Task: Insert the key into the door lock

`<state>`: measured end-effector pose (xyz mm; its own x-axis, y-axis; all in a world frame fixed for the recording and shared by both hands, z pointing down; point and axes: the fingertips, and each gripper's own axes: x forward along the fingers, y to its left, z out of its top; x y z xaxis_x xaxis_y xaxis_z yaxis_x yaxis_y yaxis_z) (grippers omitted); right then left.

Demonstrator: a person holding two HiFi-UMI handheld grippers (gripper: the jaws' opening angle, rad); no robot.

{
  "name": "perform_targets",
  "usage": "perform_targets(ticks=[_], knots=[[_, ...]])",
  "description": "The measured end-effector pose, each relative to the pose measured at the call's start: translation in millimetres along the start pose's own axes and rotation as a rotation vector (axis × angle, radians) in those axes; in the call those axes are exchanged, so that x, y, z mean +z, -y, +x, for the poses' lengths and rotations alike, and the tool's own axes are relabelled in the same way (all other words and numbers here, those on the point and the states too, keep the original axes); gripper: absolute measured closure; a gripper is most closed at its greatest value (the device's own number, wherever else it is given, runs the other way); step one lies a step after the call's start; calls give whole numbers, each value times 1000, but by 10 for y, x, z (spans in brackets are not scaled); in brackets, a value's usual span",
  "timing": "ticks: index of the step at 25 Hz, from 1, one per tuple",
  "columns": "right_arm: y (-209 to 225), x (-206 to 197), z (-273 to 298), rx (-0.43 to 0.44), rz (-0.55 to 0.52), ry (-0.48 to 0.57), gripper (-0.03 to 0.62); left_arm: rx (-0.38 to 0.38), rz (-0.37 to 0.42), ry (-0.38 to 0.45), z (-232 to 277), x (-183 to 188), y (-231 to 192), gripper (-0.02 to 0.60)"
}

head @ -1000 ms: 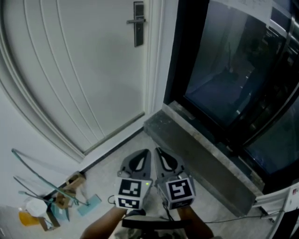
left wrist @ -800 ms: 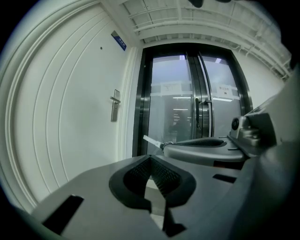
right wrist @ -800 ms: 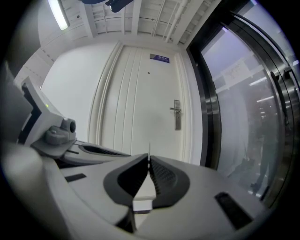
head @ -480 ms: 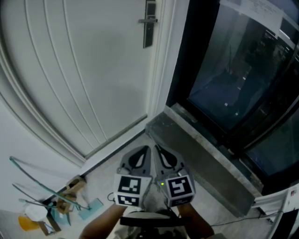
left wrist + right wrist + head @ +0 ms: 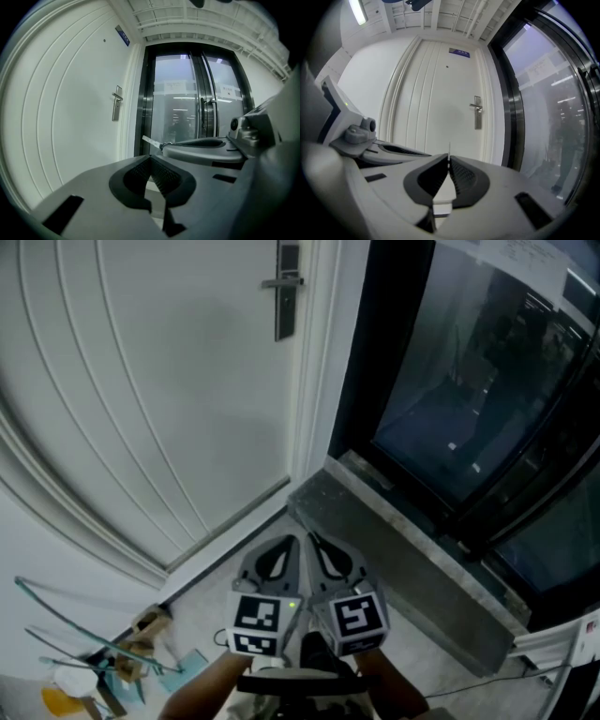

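Right gripper view: our right gripper (image 5: 449, 161) pinches the key (image 5: 449, 151) edge-on, while the left gripper (image 5: 150, 160) is pressed together, empty. We're well short of the lock (image 5: 284, 296) at the door's (image 5: 169, 381) right edge. With so thin a grip, the key may twist on contact.

The door (image 5: 169, 381) is white, lined with raised curved ribs. Its lock plate (image 5: 285, 292) is dull silver-grey, and the small sign (image 5: 460, 52) above it is blue. The frame (image 5: 352, 362) is black, its glass (image 5: 450, 381) dark blue-grey. The sill (image 5: 403, 559) is speckled grey stone. The left gripper (image 5: 151, 159) and right gripper (image 5: 449, 158) are grey with black ribbed pads (image 5: 464, 176). Their cubes (image 5: 260, 627) carry black-and-white square markers, and a green light (image 5: 293, 606) glows on the left one. The key (image 5: 151, 141) is pale silver. Orange (image 5: 58, 701) and teal (image 5: 187, 662) scraps lie on the pale floor (image 5: 202, 606).
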<state>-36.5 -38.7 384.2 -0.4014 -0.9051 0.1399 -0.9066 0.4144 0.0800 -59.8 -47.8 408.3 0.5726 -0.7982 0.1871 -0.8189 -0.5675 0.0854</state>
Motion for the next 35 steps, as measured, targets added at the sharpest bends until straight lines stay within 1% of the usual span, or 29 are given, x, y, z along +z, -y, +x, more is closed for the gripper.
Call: perform_targets(ticks=[5,11,16,22,27,32,35], knots=[[289,-24,241,17,9,0,576,24,22,8,393,52,-80,578],[728,54,566,51,4,10,576,57,29,3,909,203,-131,578],[1100,99,725,73,8,17,576,77,24,2,1300,323,-70,578],[1499,124,837,96,23,37,576,107,53,-6,1670,418,36,578],[1703,106,920,111,33,44,576,126,61,-11,1850,467,75,578],[1787,92,978,133,50,51,576,155,61,-3,1936,496,52,578],[1777,73,1052,144,19,34,576,162,54,3,1969,520,-1,578]])
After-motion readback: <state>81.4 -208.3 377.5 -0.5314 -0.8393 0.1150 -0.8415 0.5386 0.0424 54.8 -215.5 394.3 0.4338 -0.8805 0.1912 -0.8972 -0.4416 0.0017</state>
